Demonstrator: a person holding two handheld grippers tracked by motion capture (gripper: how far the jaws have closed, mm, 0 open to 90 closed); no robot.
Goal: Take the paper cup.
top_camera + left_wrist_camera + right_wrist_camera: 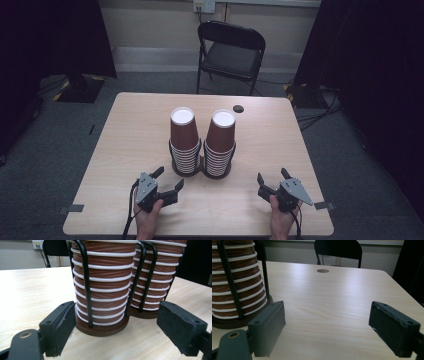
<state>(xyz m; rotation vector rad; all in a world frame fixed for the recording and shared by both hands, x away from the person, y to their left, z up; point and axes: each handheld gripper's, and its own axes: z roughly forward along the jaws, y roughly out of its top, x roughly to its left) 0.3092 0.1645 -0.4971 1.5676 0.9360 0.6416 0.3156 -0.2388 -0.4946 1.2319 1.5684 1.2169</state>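
Grippers sat at the bottom of the high view, each held by a hand: the left gripper (169, 181) at lower left of centre, the right gripper (272, 180) at lower right. Both were released, jaws spread wide and holding nothing. Just above them, in the middle of the frame, two cup stacks stood side by side on the table (125, 150), the left stack (184, 141) and the right stack (220, 143), each upside down inside a black wire holder. Beyond them a small dark hole (238, 108) marked the far part of the table, and a folding chair (229, 52) stood at the upper centre.

The step in hand seemed to be the approach to the stacks. To do it well, I think the left gripper should rise to the top cup, where no wire is in the way, and close gently on the paper wall so it does not crush. The right gripper could steady the holder, because the base may slide.

The left gripper view showed what the high view could not: the white rims (100, 290) packed close, the black wire (86, 285) running up in front of the cups, and the round brown base (105, 328) near the jaws. The right gripper view showed the right stack (235, 287) at its left edge and open table ahead.
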